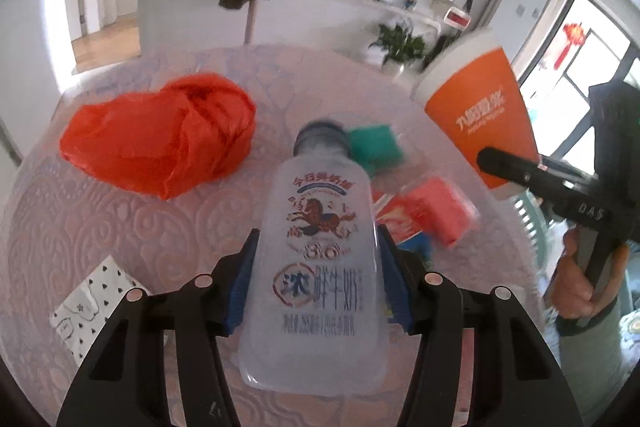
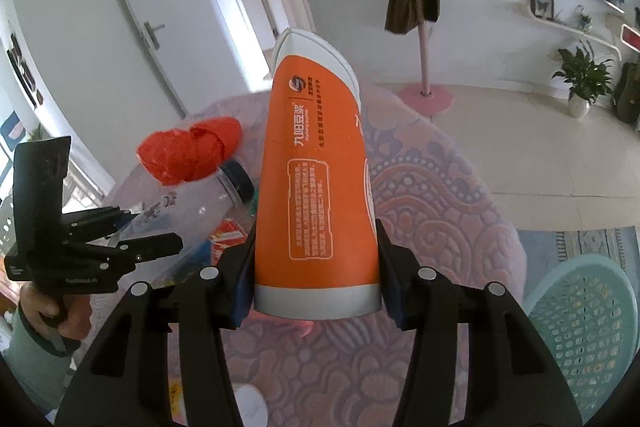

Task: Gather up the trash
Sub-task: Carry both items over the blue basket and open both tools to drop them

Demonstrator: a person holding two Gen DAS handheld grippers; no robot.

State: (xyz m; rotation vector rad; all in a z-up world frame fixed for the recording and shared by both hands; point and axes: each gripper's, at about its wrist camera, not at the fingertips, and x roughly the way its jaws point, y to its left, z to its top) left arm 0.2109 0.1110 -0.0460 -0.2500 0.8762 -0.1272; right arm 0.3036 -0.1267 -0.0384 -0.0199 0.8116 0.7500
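A: Status of grips?

B: Left gripper (image 1: 316, 267) is clamped on the milk bottle (image 1: 316, 247), pads against both sides, bottle off the table (image 1: 80, 219). Right gripper (image 2: 316, 275) is clamped on the orange cup (image 2: 316, 167), also raised.

A: What remains?

B: In the left view, the red bag (image 1: 160, 139) lies at ten o'clock, loose wrappers (image 1: 420, 211) at two o'clock of the bottle. No bin is visible. Judgement: two items in hand, none deposited; early stage.
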